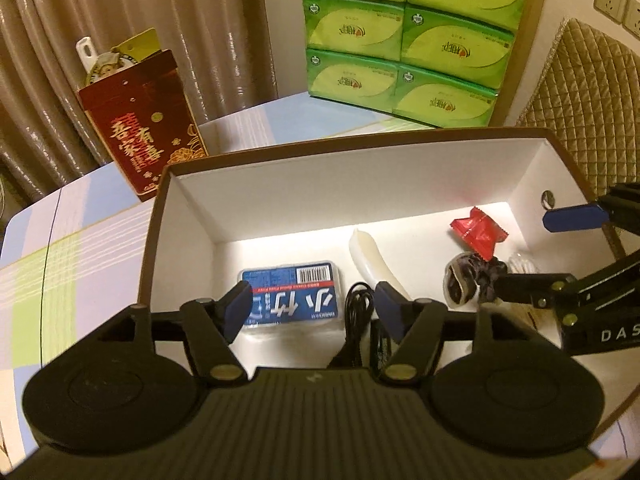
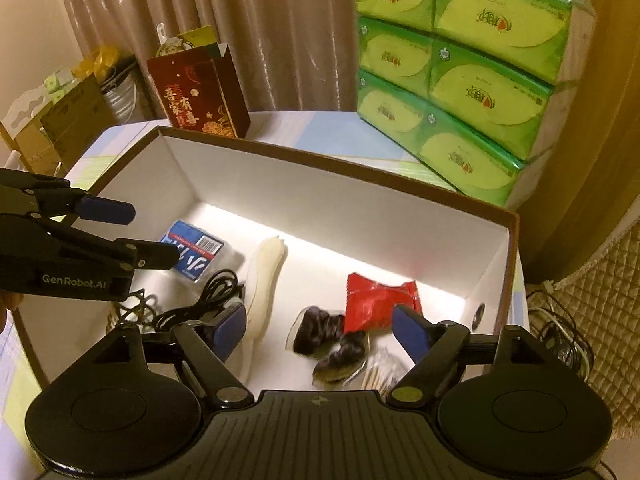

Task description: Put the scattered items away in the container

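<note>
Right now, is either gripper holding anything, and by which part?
Nothing is held. The left gripper and right gripper are both open above the box, fingers empty.

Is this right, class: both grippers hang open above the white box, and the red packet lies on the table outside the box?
One detail is wrong. The red packet lies inside the box, beside the dark hair ties, as the right wrist view shows. Both the left gripper and right gripper do hang open above the box.

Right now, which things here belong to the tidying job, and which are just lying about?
Job: box; inside it blue packet, black cable, white curved piece, red wrapper, dark scrunchie.

Lying about: green tissue packs, red gift bag, curtain.
</note>
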The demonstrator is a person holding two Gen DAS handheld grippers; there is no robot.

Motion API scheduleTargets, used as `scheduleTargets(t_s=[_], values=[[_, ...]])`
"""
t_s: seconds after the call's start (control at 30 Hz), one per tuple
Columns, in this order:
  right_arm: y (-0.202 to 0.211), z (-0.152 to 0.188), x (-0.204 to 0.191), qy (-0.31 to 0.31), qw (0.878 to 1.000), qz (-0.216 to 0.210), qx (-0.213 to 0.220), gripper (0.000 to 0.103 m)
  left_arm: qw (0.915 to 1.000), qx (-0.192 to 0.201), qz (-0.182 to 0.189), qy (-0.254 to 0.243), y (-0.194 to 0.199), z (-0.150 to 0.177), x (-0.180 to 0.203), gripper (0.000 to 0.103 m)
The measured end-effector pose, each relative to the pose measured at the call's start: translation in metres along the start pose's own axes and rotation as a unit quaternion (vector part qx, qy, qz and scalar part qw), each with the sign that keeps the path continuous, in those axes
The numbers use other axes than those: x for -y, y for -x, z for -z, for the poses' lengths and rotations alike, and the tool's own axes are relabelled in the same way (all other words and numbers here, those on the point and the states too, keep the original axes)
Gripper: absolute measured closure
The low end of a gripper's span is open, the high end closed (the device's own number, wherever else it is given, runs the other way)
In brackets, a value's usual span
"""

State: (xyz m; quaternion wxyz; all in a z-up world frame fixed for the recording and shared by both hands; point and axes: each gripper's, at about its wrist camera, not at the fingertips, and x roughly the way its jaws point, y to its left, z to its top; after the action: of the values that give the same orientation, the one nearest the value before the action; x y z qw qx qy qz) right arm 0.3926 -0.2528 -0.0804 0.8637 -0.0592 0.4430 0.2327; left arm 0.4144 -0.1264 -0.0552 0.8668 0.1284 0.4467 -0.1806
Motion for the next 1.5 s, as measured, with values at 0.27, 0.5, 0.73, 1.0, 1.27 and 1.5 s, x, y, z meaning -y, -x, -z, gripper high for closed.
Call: scheduleTargets(t_s=[0.27, 0.5, 0.73, 1.0, 1.27, 1.5], values=[[0.026, 0.014, -0.016, -0.008, 1.000, 0.016, 0.019, 0.011, 0.9989, 0.020, -0.042, 0.002, 0.033, 0.016, 0.004, 0.019], [0.044, 0.025, -0.027, -0.033, 0.999, 0.025, 0.029, 0.006, 0.9971, 0.037, -0.065, 0.017, 0.063, 0.031, 0.006, 0.009], [0.062, 0.033, -0.035, -0.053, 0.997, 0.030, 0.039, 0.002, 0.9955, 0.052, -0.074, 0.028, 0.091, 0.047, 0.005, 0.007], [0.081, 0.044, -0.047, -0.059, 0.996, 0.048, 0.055, 0.002, 0.9946, 0.072, -0.068, 0.030, 0.117, 0.066, 0.010, 0.005], [0.100, 0.058, -0.057, -0.064, 0.995, 0.041, 0.061, 0.002, 0.9940, 0.060, -0.074, 0.054, 0.135, 0.085, 0.012, 0.004], [0.123, 0.072, -0.067, -0.071, 0.993, 0.043, 0.080, 0.002, 0.9936, 0.062, -0.069, 0.065, 0.156, 0.103, 0.017, 0.004]])
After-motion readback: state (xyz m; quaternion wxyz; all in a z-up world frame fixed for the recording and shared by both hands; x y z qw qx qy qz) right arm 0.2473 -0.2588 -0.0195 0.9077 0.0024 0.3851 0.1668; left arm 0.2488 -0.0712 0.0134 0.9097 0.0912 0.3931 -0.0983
